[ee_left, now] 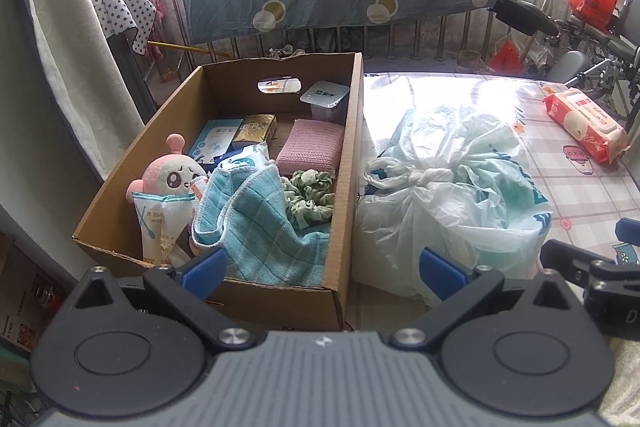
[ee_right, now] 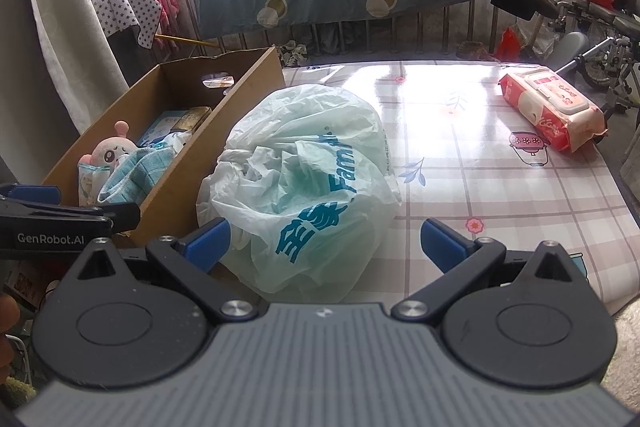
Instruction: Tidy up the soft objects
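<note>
Both hand-held grippers spread, empty; left (ee_left: 322, 273), right (ee_right: 324, 247); plastic bag (ee_right: 304, 195) reads "Fam".

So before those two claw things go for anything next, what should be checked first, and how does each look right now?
1. Left gripper open, holding nothing: ok.
2. Right gripper open, holding nothing: ok.
3. Plastic bag lies just ahead of the right gripper's fingers: ok.
4. Spare room in the cardboard box for the bag: not ok, the blue towel, plush toy and scrunchie crowd it.
5. What the bag holds: cannot tell.
6. Wet wipes pack within reach: cannot tell.
</note>
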